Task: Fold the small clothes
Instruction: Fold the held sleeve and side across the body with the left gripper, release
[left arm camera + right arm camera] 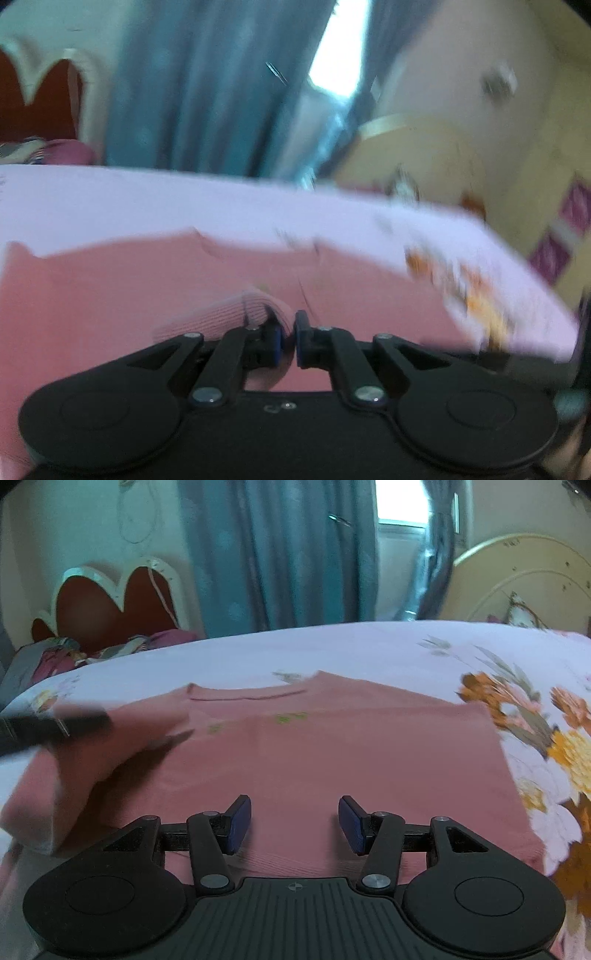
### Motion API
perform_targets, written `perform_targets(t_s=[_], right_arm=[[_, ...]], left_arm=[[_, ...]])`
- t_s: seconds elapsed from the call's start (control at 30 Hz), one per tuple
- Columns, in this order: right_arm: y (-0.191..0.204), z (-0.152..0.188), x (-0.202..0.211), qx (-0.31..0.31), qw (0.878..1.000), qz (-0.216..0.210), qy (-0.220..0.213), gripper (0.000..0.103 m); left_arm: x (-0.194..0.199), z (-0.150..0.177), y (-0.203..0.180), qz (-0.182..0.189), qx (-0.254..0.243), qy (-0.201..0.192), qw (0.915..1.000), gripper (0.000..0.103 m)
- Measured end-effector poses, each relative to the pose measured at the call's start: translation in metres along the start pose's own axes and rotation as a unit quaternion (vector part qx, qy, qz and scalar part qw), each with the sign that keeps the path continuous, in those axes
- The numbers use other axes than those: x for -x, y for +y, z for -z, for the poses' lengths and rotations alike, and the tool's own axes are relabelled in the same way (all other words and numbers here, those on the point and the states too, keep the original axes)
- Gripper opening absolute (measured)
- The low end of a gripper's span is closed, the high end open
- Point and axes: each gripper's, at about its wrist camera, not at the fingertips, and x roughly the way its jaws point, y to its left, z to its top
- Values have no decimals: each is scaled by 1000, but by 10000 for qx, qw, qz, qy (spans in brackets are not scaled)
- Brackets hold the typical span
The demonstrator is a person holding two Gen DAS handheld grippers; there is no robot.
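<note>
Under both of my grippers lies a bed covered by a pale lilac sheet (332, 646) printed with orange and yellow flowers along its right side. On that sheet my pink garment (351, 753) is spread flat, neckline toward the far edge, with small green marks on its chest that are too blurred to read as writing. Beyond the bed hang teal curtains (280, 554) with a bright window (400, 502) in the gap between them. To the far left stands a white-framed headboard with dark red panels (110, 598), and bedding is bundled at its foot. To the far right stands a cream headboard with a curved top (517, 579).

My left gripper (289, 334) is pinched almost together on a ribbed pink fold of the garment, which bulges up over its left finger. In the right wrist view that fold shows lifted at the garment's left edge, beside a blurred dark bar.

My right gripper (294, 823) hangs over the near part of the garment with its jaws about half apart and nothing between them.
</note>
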Motion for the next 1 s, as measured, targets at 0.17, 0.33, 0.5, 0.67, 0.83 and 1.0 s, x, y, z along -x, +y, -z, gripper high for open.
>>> perform_targets(t_s=[0.17, 0.33, 0.5, 0.67, 0.83, 1.0], right_arm=[[-10, 2, 5, -107, 9997, -219, 40, 52], [15, 1, 6, 134, 9980, -614, 78, 53], [53, 5, 10, 601, 9933, -987, 46, 68], [97, 19, 16, 1593, 9813, -1060, -224, 81], [130, 36, -2, 2525, 9643, -768, -207, 80], [134, 34, -24, 2591, 9629, -753, -53, 52]], left_arm=[[1, 20, -12, -189, -410, 307, 9985, 41], [28, 20, -1, -653, -518, 139, 9964, 70], [57, 30, 36, -1309, -267, 179, 9909, 70], [86, 50, 77, -2080, 121, 212, 9778, 67], [92, 65, 99, -2397, 450, 364, 9691, 62], [81, 68, 105, -2498, 389, 324, 9670, 61]])
